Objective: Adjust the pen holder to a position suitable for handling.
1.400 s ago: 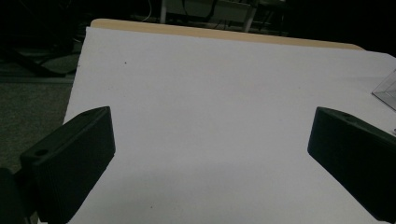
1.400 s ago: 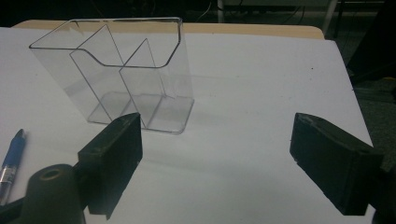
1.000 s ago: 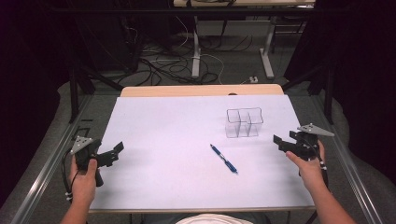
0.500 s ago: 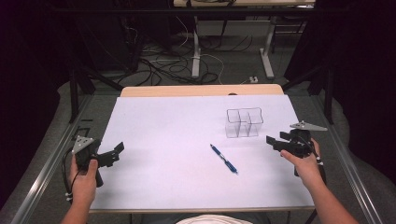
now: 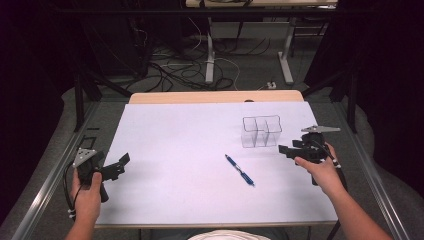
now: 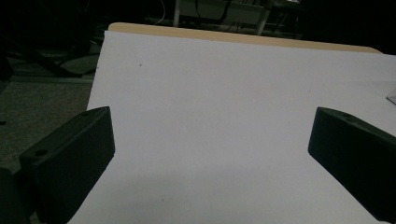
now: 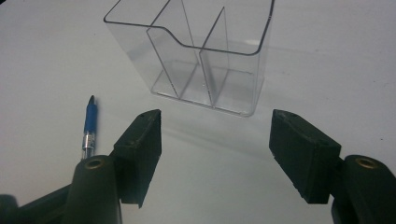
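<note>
A clear plastic holder (image 5: 261,131) with upright dividers stands on the right half of the white table sheet (image 5: 180,140). A blue pen (image 5: 239,170) lies flat to its front left. My right gripper (image 5: 287,149) hovers just right of the holder, pointing left at it. In the right gripper view the holder (image 7: 205,51) stands ahead of my right gripper (image 7: 215,126) and the pen (image 7: 89,122) lies at the left. Its jaws have just been closing a little, and they stand open with nothing between them. My left gripper (image 5: 121,166) is open at the sheet's left edge, over bare sheet (image 6: 211,121).
A wooden table edge (image 5: 215,96) runs along the back of the sheet. Metal rails (image 5: 55,175) flank both sides. Cables and desk legs (image 5: 210,55) lie on the floor beyond. The sheet's middle and left carry nothing.
My right gripper has moved left toward the holder and risen slightly, and its jaws have narrowed a little. The left hand, pen and holder have stayed put.
</note>
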### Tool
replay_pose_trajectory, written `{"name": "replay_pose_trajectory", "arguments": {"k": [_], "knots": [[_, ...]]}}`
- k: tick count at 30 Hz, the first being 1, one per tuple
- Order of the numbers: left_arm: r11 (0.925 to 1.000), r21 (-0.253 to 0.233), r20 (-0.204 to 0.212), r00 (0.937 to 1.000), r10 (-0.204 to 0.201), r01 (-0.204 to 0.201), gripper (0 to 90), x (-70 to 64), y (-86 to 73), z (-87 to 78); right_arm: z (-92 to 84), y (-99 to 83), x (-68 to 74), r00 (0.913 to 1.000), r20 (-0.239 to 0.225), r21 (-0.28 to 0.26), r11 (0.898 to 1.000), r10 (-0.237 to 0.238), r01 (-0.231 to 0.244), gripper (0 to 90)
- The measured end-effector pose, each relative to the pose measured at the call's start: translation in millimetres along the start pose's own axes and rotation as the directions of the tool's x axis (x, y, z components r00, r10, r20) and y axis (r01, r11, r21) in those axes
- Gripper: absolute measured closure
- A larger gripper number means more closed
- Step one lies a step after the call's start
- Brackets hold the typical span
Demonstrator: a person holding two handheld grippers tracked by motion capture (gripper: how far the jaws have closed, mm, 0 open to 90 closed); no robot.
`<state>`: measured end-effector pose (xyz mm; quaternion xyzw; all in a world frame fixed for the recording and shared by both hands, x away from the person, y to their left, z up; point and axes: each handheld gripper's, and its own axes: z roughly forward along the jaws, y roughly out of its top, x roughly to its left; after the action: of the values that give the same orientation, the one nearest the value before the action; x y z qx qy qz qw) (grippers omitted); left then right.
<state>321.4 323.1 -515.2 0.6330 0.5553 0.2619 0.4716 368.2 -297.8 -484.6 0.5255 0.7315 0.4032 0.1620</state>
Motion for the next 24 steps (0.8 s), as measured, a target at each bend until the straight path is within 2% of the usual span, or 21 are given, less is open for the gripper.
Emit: {"name": "replay_pose_trajectory", "arguments": {"k": [9,10,15,18,24], "knots": [[1.0,-0.003,-0.001,1.0,0.005,-0.005,0.5,-1.0,0.4,0.0,5.3,12.7,8.1,0.9994,-0.032,0.05,0.999,-0.017,0.018,34.1],[1.0,-0.003,0.001,1.0,0.006,-0.006,0.5,-1.2,0.4,0.2,5.9,14.2,8.3,0.9991,-0.029,0.053,0.998,-0.03,0.031,34.1],[1.0,0.003,-0.001,1.0,0.005,-0.005,0.6,-1.4,-0.3,0.9,9.0,21.0,12.8,0.9991,-0.024,0.084,0.996,-0.036,0.038,34.1],[1.0,0.002,-0.001,1.0,0.001,-0.001,0.7,-1.1,-0.5,1.3,11.9,25.6,18.4,0.9975,-0.017,0.089,0.994,-0.068,0.069,34.1],[1.0,0.007,0.001,1.0,0.005,-0.005,0.7,-1.2,-0.7,2.3,20.3,33.5,30.1,0.993,-0.032,0.113,0.987,-0.114,0.117,34.2]]}}
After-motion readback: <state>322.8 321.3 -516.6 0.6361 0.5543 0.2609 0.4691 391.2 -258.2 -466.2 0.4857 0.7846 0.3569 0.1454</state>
